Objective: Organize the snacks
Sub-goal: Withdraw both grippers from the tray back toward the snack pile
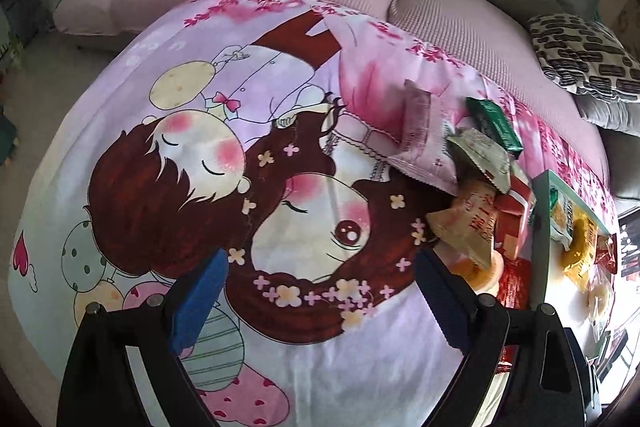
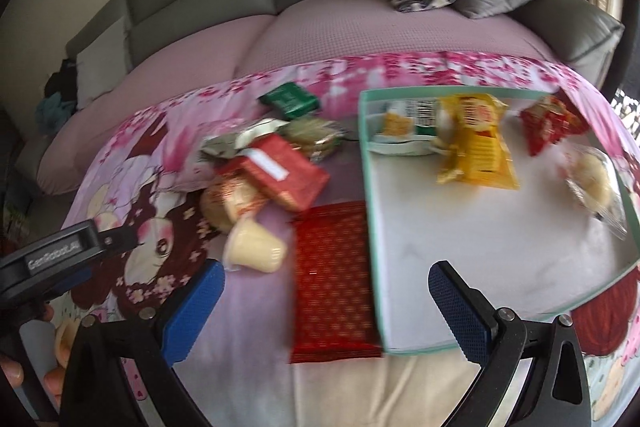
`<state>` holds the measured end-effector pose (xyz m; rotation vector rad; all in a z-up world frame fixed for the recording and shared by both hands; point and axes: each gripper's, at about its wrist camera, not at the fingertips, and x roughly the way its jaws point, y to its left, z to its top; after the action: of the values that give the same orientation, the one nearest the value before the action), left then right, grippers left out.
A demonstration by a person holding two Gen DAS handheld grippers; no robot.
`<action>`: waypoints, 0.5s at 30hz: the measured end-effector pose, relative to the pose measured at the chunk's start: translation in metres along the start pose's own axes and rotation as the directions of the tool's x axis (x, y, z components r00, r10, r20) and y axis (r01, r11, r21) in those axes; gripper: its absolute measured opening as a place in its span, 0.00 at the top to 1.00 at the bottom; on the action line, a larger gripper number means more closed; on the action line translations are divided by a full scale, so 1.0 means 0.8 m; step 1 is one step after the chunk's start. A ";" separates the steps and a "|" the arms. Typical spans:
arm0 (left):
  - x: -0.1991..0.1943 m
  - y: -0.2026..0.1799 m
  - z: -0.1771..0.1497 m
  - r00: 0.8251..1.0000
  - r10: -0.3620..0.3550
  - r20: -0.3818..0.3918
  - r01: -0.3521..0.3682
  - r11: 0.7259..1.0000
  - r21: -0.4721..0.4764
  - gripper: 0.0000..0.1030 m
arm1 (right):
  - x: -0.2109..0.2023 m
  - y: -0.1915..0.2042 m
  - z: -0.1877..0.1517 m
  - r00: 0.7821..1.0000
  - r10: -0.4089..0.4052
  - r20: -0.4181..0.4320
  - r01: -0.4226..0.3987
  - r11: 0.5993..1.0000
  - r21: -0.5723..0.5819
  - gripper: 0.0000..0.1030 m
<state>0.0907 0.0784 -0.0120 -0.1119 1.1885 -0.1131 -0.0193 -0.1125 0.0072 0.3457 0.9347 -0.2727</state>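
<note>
Blue-padded fingers [image 2: 460, 311] of the right gripper [image 2: 326, 307] stand wide with nothing between them, hanging over the long red patterned packet [image 2: 332, 279] that lies flat on the cartoon-print cloth [image 1: 280, 187], its edge just beside the tray's near wall. The left gripper [image 1: 320, 295] is spread just as wide and also empty, above bare cloth, with the loose heap of snacks off to its right.

My guess is the red packet is the next thing to go. It is flat and slippery-looking, so I'd come down across its narrow width, pinch an edge and lift it clear over the rim instead of dragging it.

Beyond it, the heap holds a pale jelly cup [image 2: 256, 247] on its side, a red box [image 2: 280, 171], some crinkled wrappers and a green packet [image 2: 290, 101] farthest back.

The green-rimmed tray [image 2: 370, 187] already holds a yellow bag [image 2: 474, 147], a white-and-green packet at its far left corner, a small red packet [image 2: 550, 125] and a clear-wrapped bun [image 2: 594, 179] by the right wall. Its near half is bare.
</note>
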 end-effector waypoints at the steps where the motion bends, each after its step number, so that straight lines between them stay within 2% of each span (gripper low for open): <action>1: 0.002 0.001 0.002 1.000 0.002 -0.003 -0.002 1.000 -0.004 0.09 | 0.002 0.004 -0.001 1.000 0.005 -0.002 -0.005 1.000 -0.011 0.00; 7: 0.018 -0.007 0.005 0.999 -0.008 -0.043 0.009 1.000 0.010 0.09 | 0.012 0.015 0.004 0.999 0.034 -0.008 -0.034 0.999 -0.032 0.00; 15: 0.024 -0.033 0.008 0.997 -0.047 -0.067 0.051 0.997 0.058 0.09 | 0.013 -0.009 0.008 1.000 0.002 -0.012 -0.002 1.000 0.003 0.00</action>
<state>0.1032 0.0493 -0.0234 -0.0854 1.2473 -0.1968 -0.0113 -0.1224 0.0014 0.3518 0.9462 -0.2708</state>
